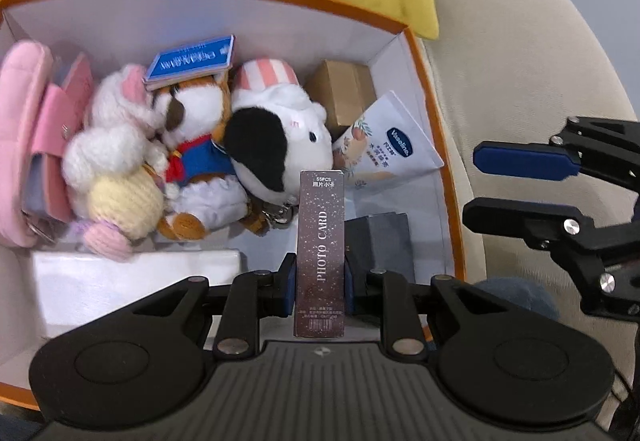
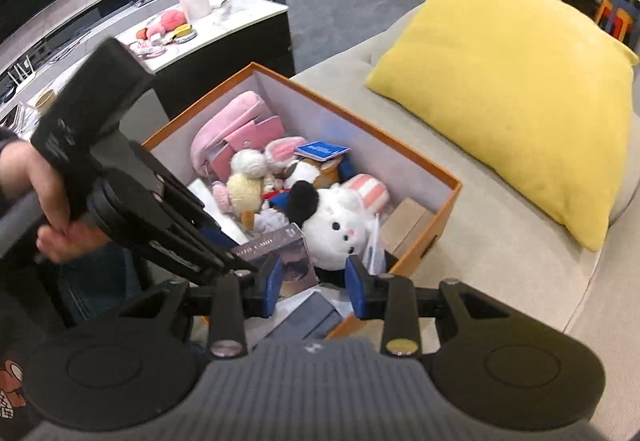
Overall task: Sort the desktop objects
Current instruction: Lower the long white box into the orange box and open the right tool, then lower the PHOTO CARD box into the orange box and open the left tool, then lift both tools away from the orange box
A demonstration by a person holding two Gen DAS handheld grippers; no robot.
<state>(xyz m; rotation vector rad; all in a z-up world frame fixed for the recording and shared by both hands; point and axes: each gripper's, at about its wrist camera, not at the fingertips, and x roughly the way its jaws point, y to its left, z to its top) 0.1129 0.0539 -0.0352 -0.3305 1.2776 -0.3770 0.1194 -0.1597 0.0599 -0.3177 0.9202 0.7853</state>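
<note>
Left gripper (image 1: 320,281) clamping photo-card box (image 1: 320,253), right gripper (image 2: 312,285) (apart)

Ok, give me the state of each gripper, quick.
Left gripper: shut on the tall dark speckled photo card box, above the orange-rimmed cardboard box.
Right gripper: open, holding nothing.

A slim, dark speckled photo card box (image 1: 320,253) printed "PHOTO CARD" stands upright, clamped between the left gripper (image 1: 320,287) pads, above the near end of the orange storage box (image 1: 450,177), just in front of the black-and-white plush (image 1: 276,137) inside it.
</note>
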